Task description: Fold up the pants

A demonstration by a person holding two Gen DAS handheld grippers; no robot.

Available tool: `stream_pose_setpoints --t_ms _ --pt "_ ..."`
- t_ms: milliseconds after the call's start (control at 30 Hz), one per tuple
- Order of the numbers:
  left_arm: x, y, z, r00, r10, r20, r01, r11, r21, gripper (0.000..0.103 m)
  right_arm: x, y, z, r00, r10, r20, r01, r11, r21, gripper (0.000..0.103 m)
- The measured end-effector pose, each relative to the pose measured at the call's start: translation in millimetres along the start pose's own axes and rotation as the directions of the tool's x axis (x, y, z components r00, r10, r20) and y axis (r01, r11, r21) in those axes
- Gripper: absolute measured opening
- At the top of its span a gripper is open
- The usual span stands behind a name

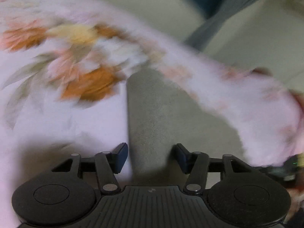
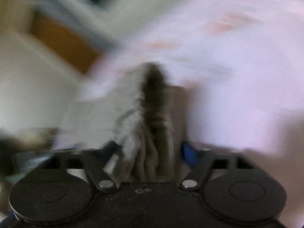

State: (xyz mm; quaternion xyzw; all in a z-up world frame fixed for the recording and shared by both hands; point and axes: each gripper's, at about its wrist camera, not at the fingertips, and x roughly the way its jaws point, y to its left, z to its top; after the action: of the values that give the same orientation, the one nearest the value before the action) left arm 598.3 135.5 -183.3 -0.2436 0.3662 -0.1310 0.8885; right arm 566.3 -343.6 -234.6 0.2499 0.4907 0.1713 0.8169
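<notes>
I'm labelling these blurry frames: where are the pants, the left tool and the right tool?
pants (image 1: 72, 60), left wrist view, floral-printed part.
left tool (image 1: 152, 156), left wrist view, gap between fingertips.
right tool (image 2: 150, 155), right wrist view, between fingertips, over bunched cloth.

pants (image 2: 237, 60) — motion-blurred, edge-cropped

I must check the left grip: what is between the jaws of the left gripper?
Nothing is held. In the left wrist view, the left gripper stands open, and only the bare grey surface shows in the gap. The floral pants lie beside it.
</notes>
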Motion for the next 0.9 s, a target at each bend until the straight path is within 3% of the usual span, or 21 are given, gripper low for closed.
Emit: stream_pose_setpoints --t_ms 67,100,167,233,333,400,467,500,600,667,767,900 --pt "-14 -8 -11 0.999 -0.049 0.024 0.048 0.999 0.017 0.054 -18 6 -12 0.998 0.045 0.043 -0.045 0.999 0.005 0.067" --pt "-26 -12 -18 0.996 -0.077 0.04 0.075 0.996 0.045 0.054 -30 12 -21 0.995 0.071 0.063 -0.068 0.997 -0.042 0.072" --pt "-43 -16 -36 0.996 -0.057 0.065 0.049 0.992 0.113 0.058 -44 21 -39 0.99 0.112 0.086 -0.096 0.982 -0.165 0.085" --pt "-33 -11 -51 1.0 -0.004 0.03 0.0 0.991 0.132 0.063 -20 20 -49 1.0 -0.026 -0.002 0.025 0.979 -0.2 0.087" --pt "-35 -9 -53 0.998 0.02 0.057 -0.025 0.996 0.088 0.064 -18 23 -50 0.998 -0.054 0.011 0.055 0.982 -0.179 0.091" --pt "-45 -21 -56 0.993 0.089 0.072 -0.098 0.988 0.121 0.067 -32 36 -49 0.996 -0.074 0.042 0.079 0.987 -0.141 0.092" --pt "-64 -33 -61 0.983 0.148 0.111 -0.167 0.969 0.181 0.07 -61 46 -57 0.992 -0.073 0.104 0.09 0.98 -0.177 0.096" --pt "-76 -40 -66 0.979 0.165 0.122 -0.187 0.963 0.193 0.075 -70 48 -61 0.987 -0.091 0.133 0.116 0.974 -0.194 0.103" --pt "-121 -52 -85 0.965 0.185 0.185 -0.218 0.96 0.178 0.096 -116 62 -87 0.972 -0.142 0.185 0.188 0.947 -0.261 0.103" --pt "-157 -58 -100 0.952 0.194 0.238 -0.234 0.96 0.153 0.101 -147 75 -115 0.958 -0.196 0.21 0.252 0.924 -0.286 0.103" --pt "-206 -69 -132 0.945 0.217 0.246 -0.251 0.961 0.119 0.103 -186 101 -156 0.926 -0.239 0.294 0.331 0.887 -0.323 0.103" --pt "-272 -100 -183 0.941 0.197 0.277 -0.25 0.953 0.173 0.103 -227 138 -216 0.885 -0.24 0.398 0.39 0.85 -0.354 0.103"
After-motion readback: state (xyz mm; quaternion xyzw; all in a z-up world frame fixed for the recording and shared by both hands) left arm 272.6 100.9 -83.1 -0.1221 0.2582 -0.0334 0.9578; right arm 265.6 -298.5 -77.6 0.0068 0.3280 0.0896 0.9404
